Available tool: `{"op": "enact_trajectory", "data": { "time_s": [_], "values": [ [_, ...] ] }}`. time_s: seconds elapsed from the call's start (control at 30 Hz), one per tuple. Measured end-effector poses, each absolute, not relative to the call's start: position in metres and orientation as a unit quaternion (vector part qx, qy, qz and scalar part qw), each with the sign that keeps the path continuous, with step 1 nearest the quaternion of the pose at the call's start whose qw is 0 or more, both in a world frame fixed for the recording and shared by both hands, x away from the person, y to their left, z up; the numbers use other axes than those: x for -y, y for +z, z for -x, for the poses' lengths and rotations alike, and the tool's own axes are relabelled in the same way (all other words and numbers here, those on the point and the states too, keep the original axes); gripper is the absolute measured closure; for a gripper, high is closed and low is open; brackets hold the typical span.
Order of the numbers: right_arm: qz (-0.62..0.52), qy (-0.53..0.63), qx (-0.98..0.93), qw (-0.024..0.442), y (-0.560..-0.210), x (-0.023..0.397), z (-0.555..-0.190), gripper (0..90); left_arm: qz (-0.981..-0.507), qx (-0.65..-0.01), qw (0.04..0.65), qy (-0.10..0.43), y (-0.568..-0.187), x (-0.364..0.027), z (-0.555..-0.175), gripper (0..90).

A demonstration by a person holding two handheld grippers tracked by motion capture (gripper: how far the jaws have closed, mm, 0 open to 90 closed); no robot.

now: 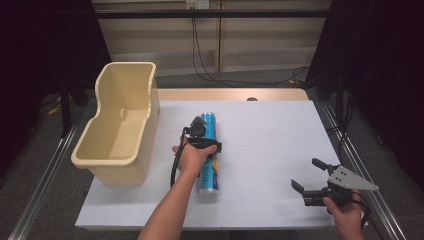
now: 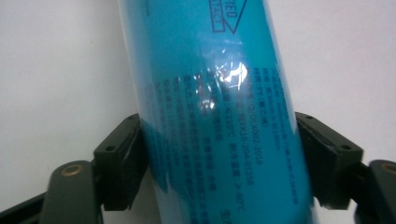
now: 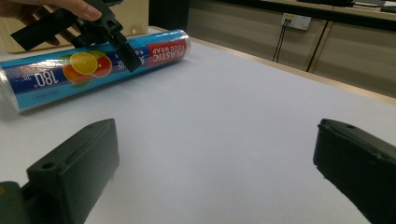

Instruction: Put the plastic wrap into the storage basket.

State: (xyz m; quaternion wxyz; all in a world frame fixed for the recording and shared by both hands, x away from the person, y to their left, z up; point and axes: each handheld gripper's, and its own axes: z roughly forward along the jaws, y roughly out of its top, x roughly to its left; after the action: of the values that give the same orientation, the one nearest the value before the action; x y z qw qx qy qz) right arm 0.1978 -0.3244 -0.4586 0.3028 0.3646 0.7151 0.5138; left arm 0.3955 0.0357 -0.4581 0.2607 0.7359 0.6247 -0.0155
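White paper covers the table (image 1: 260, 130). On it lies a blue roll of plastic wrap (image 1: 209, 155), just beside a cream plastic tub (image 1: 120, 125). Over the roll's middle, the left gripper (image 1: 202, 142) pinches it, one jaw on each side. Well apart, the right gripper (image 1: 307, 175) is spread wide, holding nothing.

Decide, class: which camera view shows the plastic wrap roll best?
The high view: the whole roll lies lengthwise on the table, crossed only by the left gripper. The right gripper view shows its label side on; the left gripper view shows a close stretch between the pads.
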Motion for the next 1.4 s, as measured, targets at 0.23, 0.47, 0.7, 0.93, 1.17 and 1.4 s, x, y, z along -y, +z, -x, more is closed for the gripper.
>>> {"op": "enact_trajectory", "data": {
  "time_s": [0.23, 0.47, 0.7, 0.93, 1.17, 1.4],
  "values": [
    [-0.362, 0.512, -0.718, 0.303, -0.458, 0.324, -0.198, 0.0, -0.734, -0.633, 0.245, -0.019, -0.456, -0.034, -0.397, 29.4],
    [-0.364, 0.513, -0.716, 0.302, -0.459, 0.325, -0.198, 0.1, -0.744, -0.636, 0.203, -0.023, -0.45, -0.03, -0.403, 30.3],
    [-0.364, 0.514, -0.715, 0.303, -0.459, 0.324, -0.198, 0.1, -0.769, -0.616, 0.17, -0.008, -0.436, -0.031, -0.403, 31.4],
    [-0.362, 0.513, -0.716, 0.305, -0.458, 0.324, -0.199, 0.1, -0.772, -0.612, 0.172, -0.005, -0.418, -0.036, -0.403, 31.7],
    [-0.362, 0.513, -0.716, 0.305, -0.458, 0.324, -0.198, 0.1, -0.757, -0.625, 0.19, 0.004, -0.434, -0.041, -0.402, 31.4],
    [-0.365, 0.513, -0.715, 0.305, -0.458, 0.325, -0.199, 0.1, -0.765, -0.618, 0.182, -0.005, -0.446, -0.044, -0.399, 30.8]
  ]
}}
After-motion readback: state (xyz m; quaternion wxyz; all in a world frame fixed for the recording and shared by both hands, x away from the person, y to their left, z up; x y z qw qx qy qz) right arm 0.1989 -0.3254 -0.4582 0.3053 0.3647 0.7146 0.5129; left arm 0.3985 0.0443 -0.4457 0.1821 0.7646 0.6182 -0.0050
